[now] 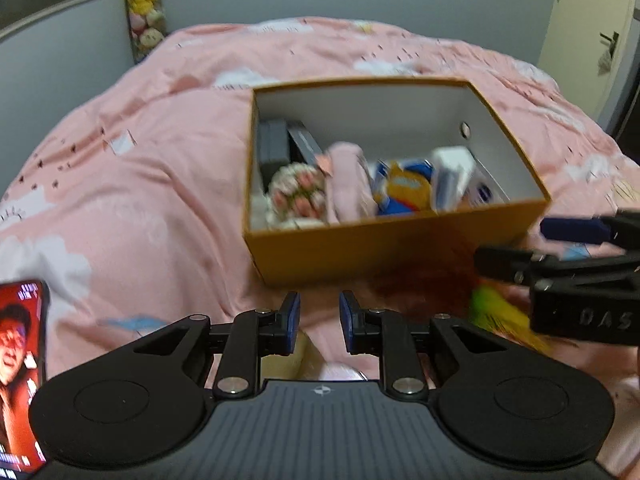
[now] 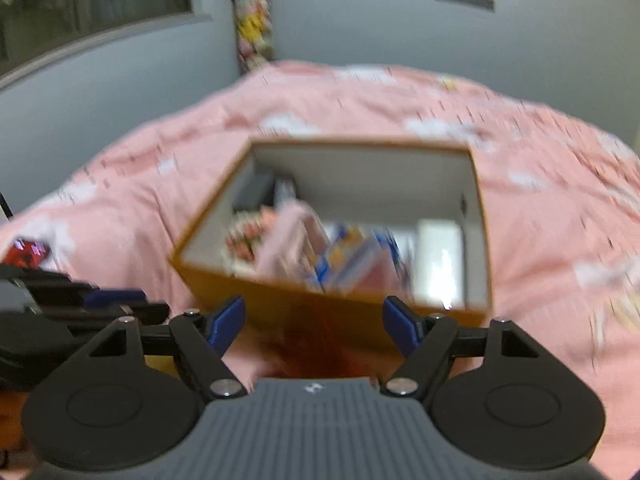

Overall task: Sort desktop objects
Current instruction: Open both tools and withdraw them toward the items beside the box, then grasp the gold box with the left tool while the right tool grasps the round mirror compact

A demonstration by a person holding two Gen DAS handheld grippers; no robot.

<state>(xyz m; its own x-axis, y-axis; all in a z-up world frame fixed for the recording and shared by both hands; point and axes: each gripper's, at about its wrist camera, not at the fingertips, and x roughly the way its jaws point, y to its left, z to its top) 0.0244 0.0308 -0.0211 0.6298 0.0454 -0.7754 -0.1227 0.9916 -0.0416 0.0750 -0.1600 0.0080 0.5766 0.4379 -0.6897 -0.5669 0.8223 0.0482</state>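
Left gripper (image 1: 319, 316) slightly parted, gripping nothing; right gripper (image 2: 314, 322) spread wide, empty. Orange box (image 1: 340, 248) just ahead of both on the pink bedspread (image 1: 160, 160): lid off, white inside, crammed with blurred packets and cloth.

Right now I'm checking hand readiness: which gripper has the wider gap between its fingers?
The right gripper: its blue pads stand far apart, nothing between them. The left gripper shows only a narrow gap.
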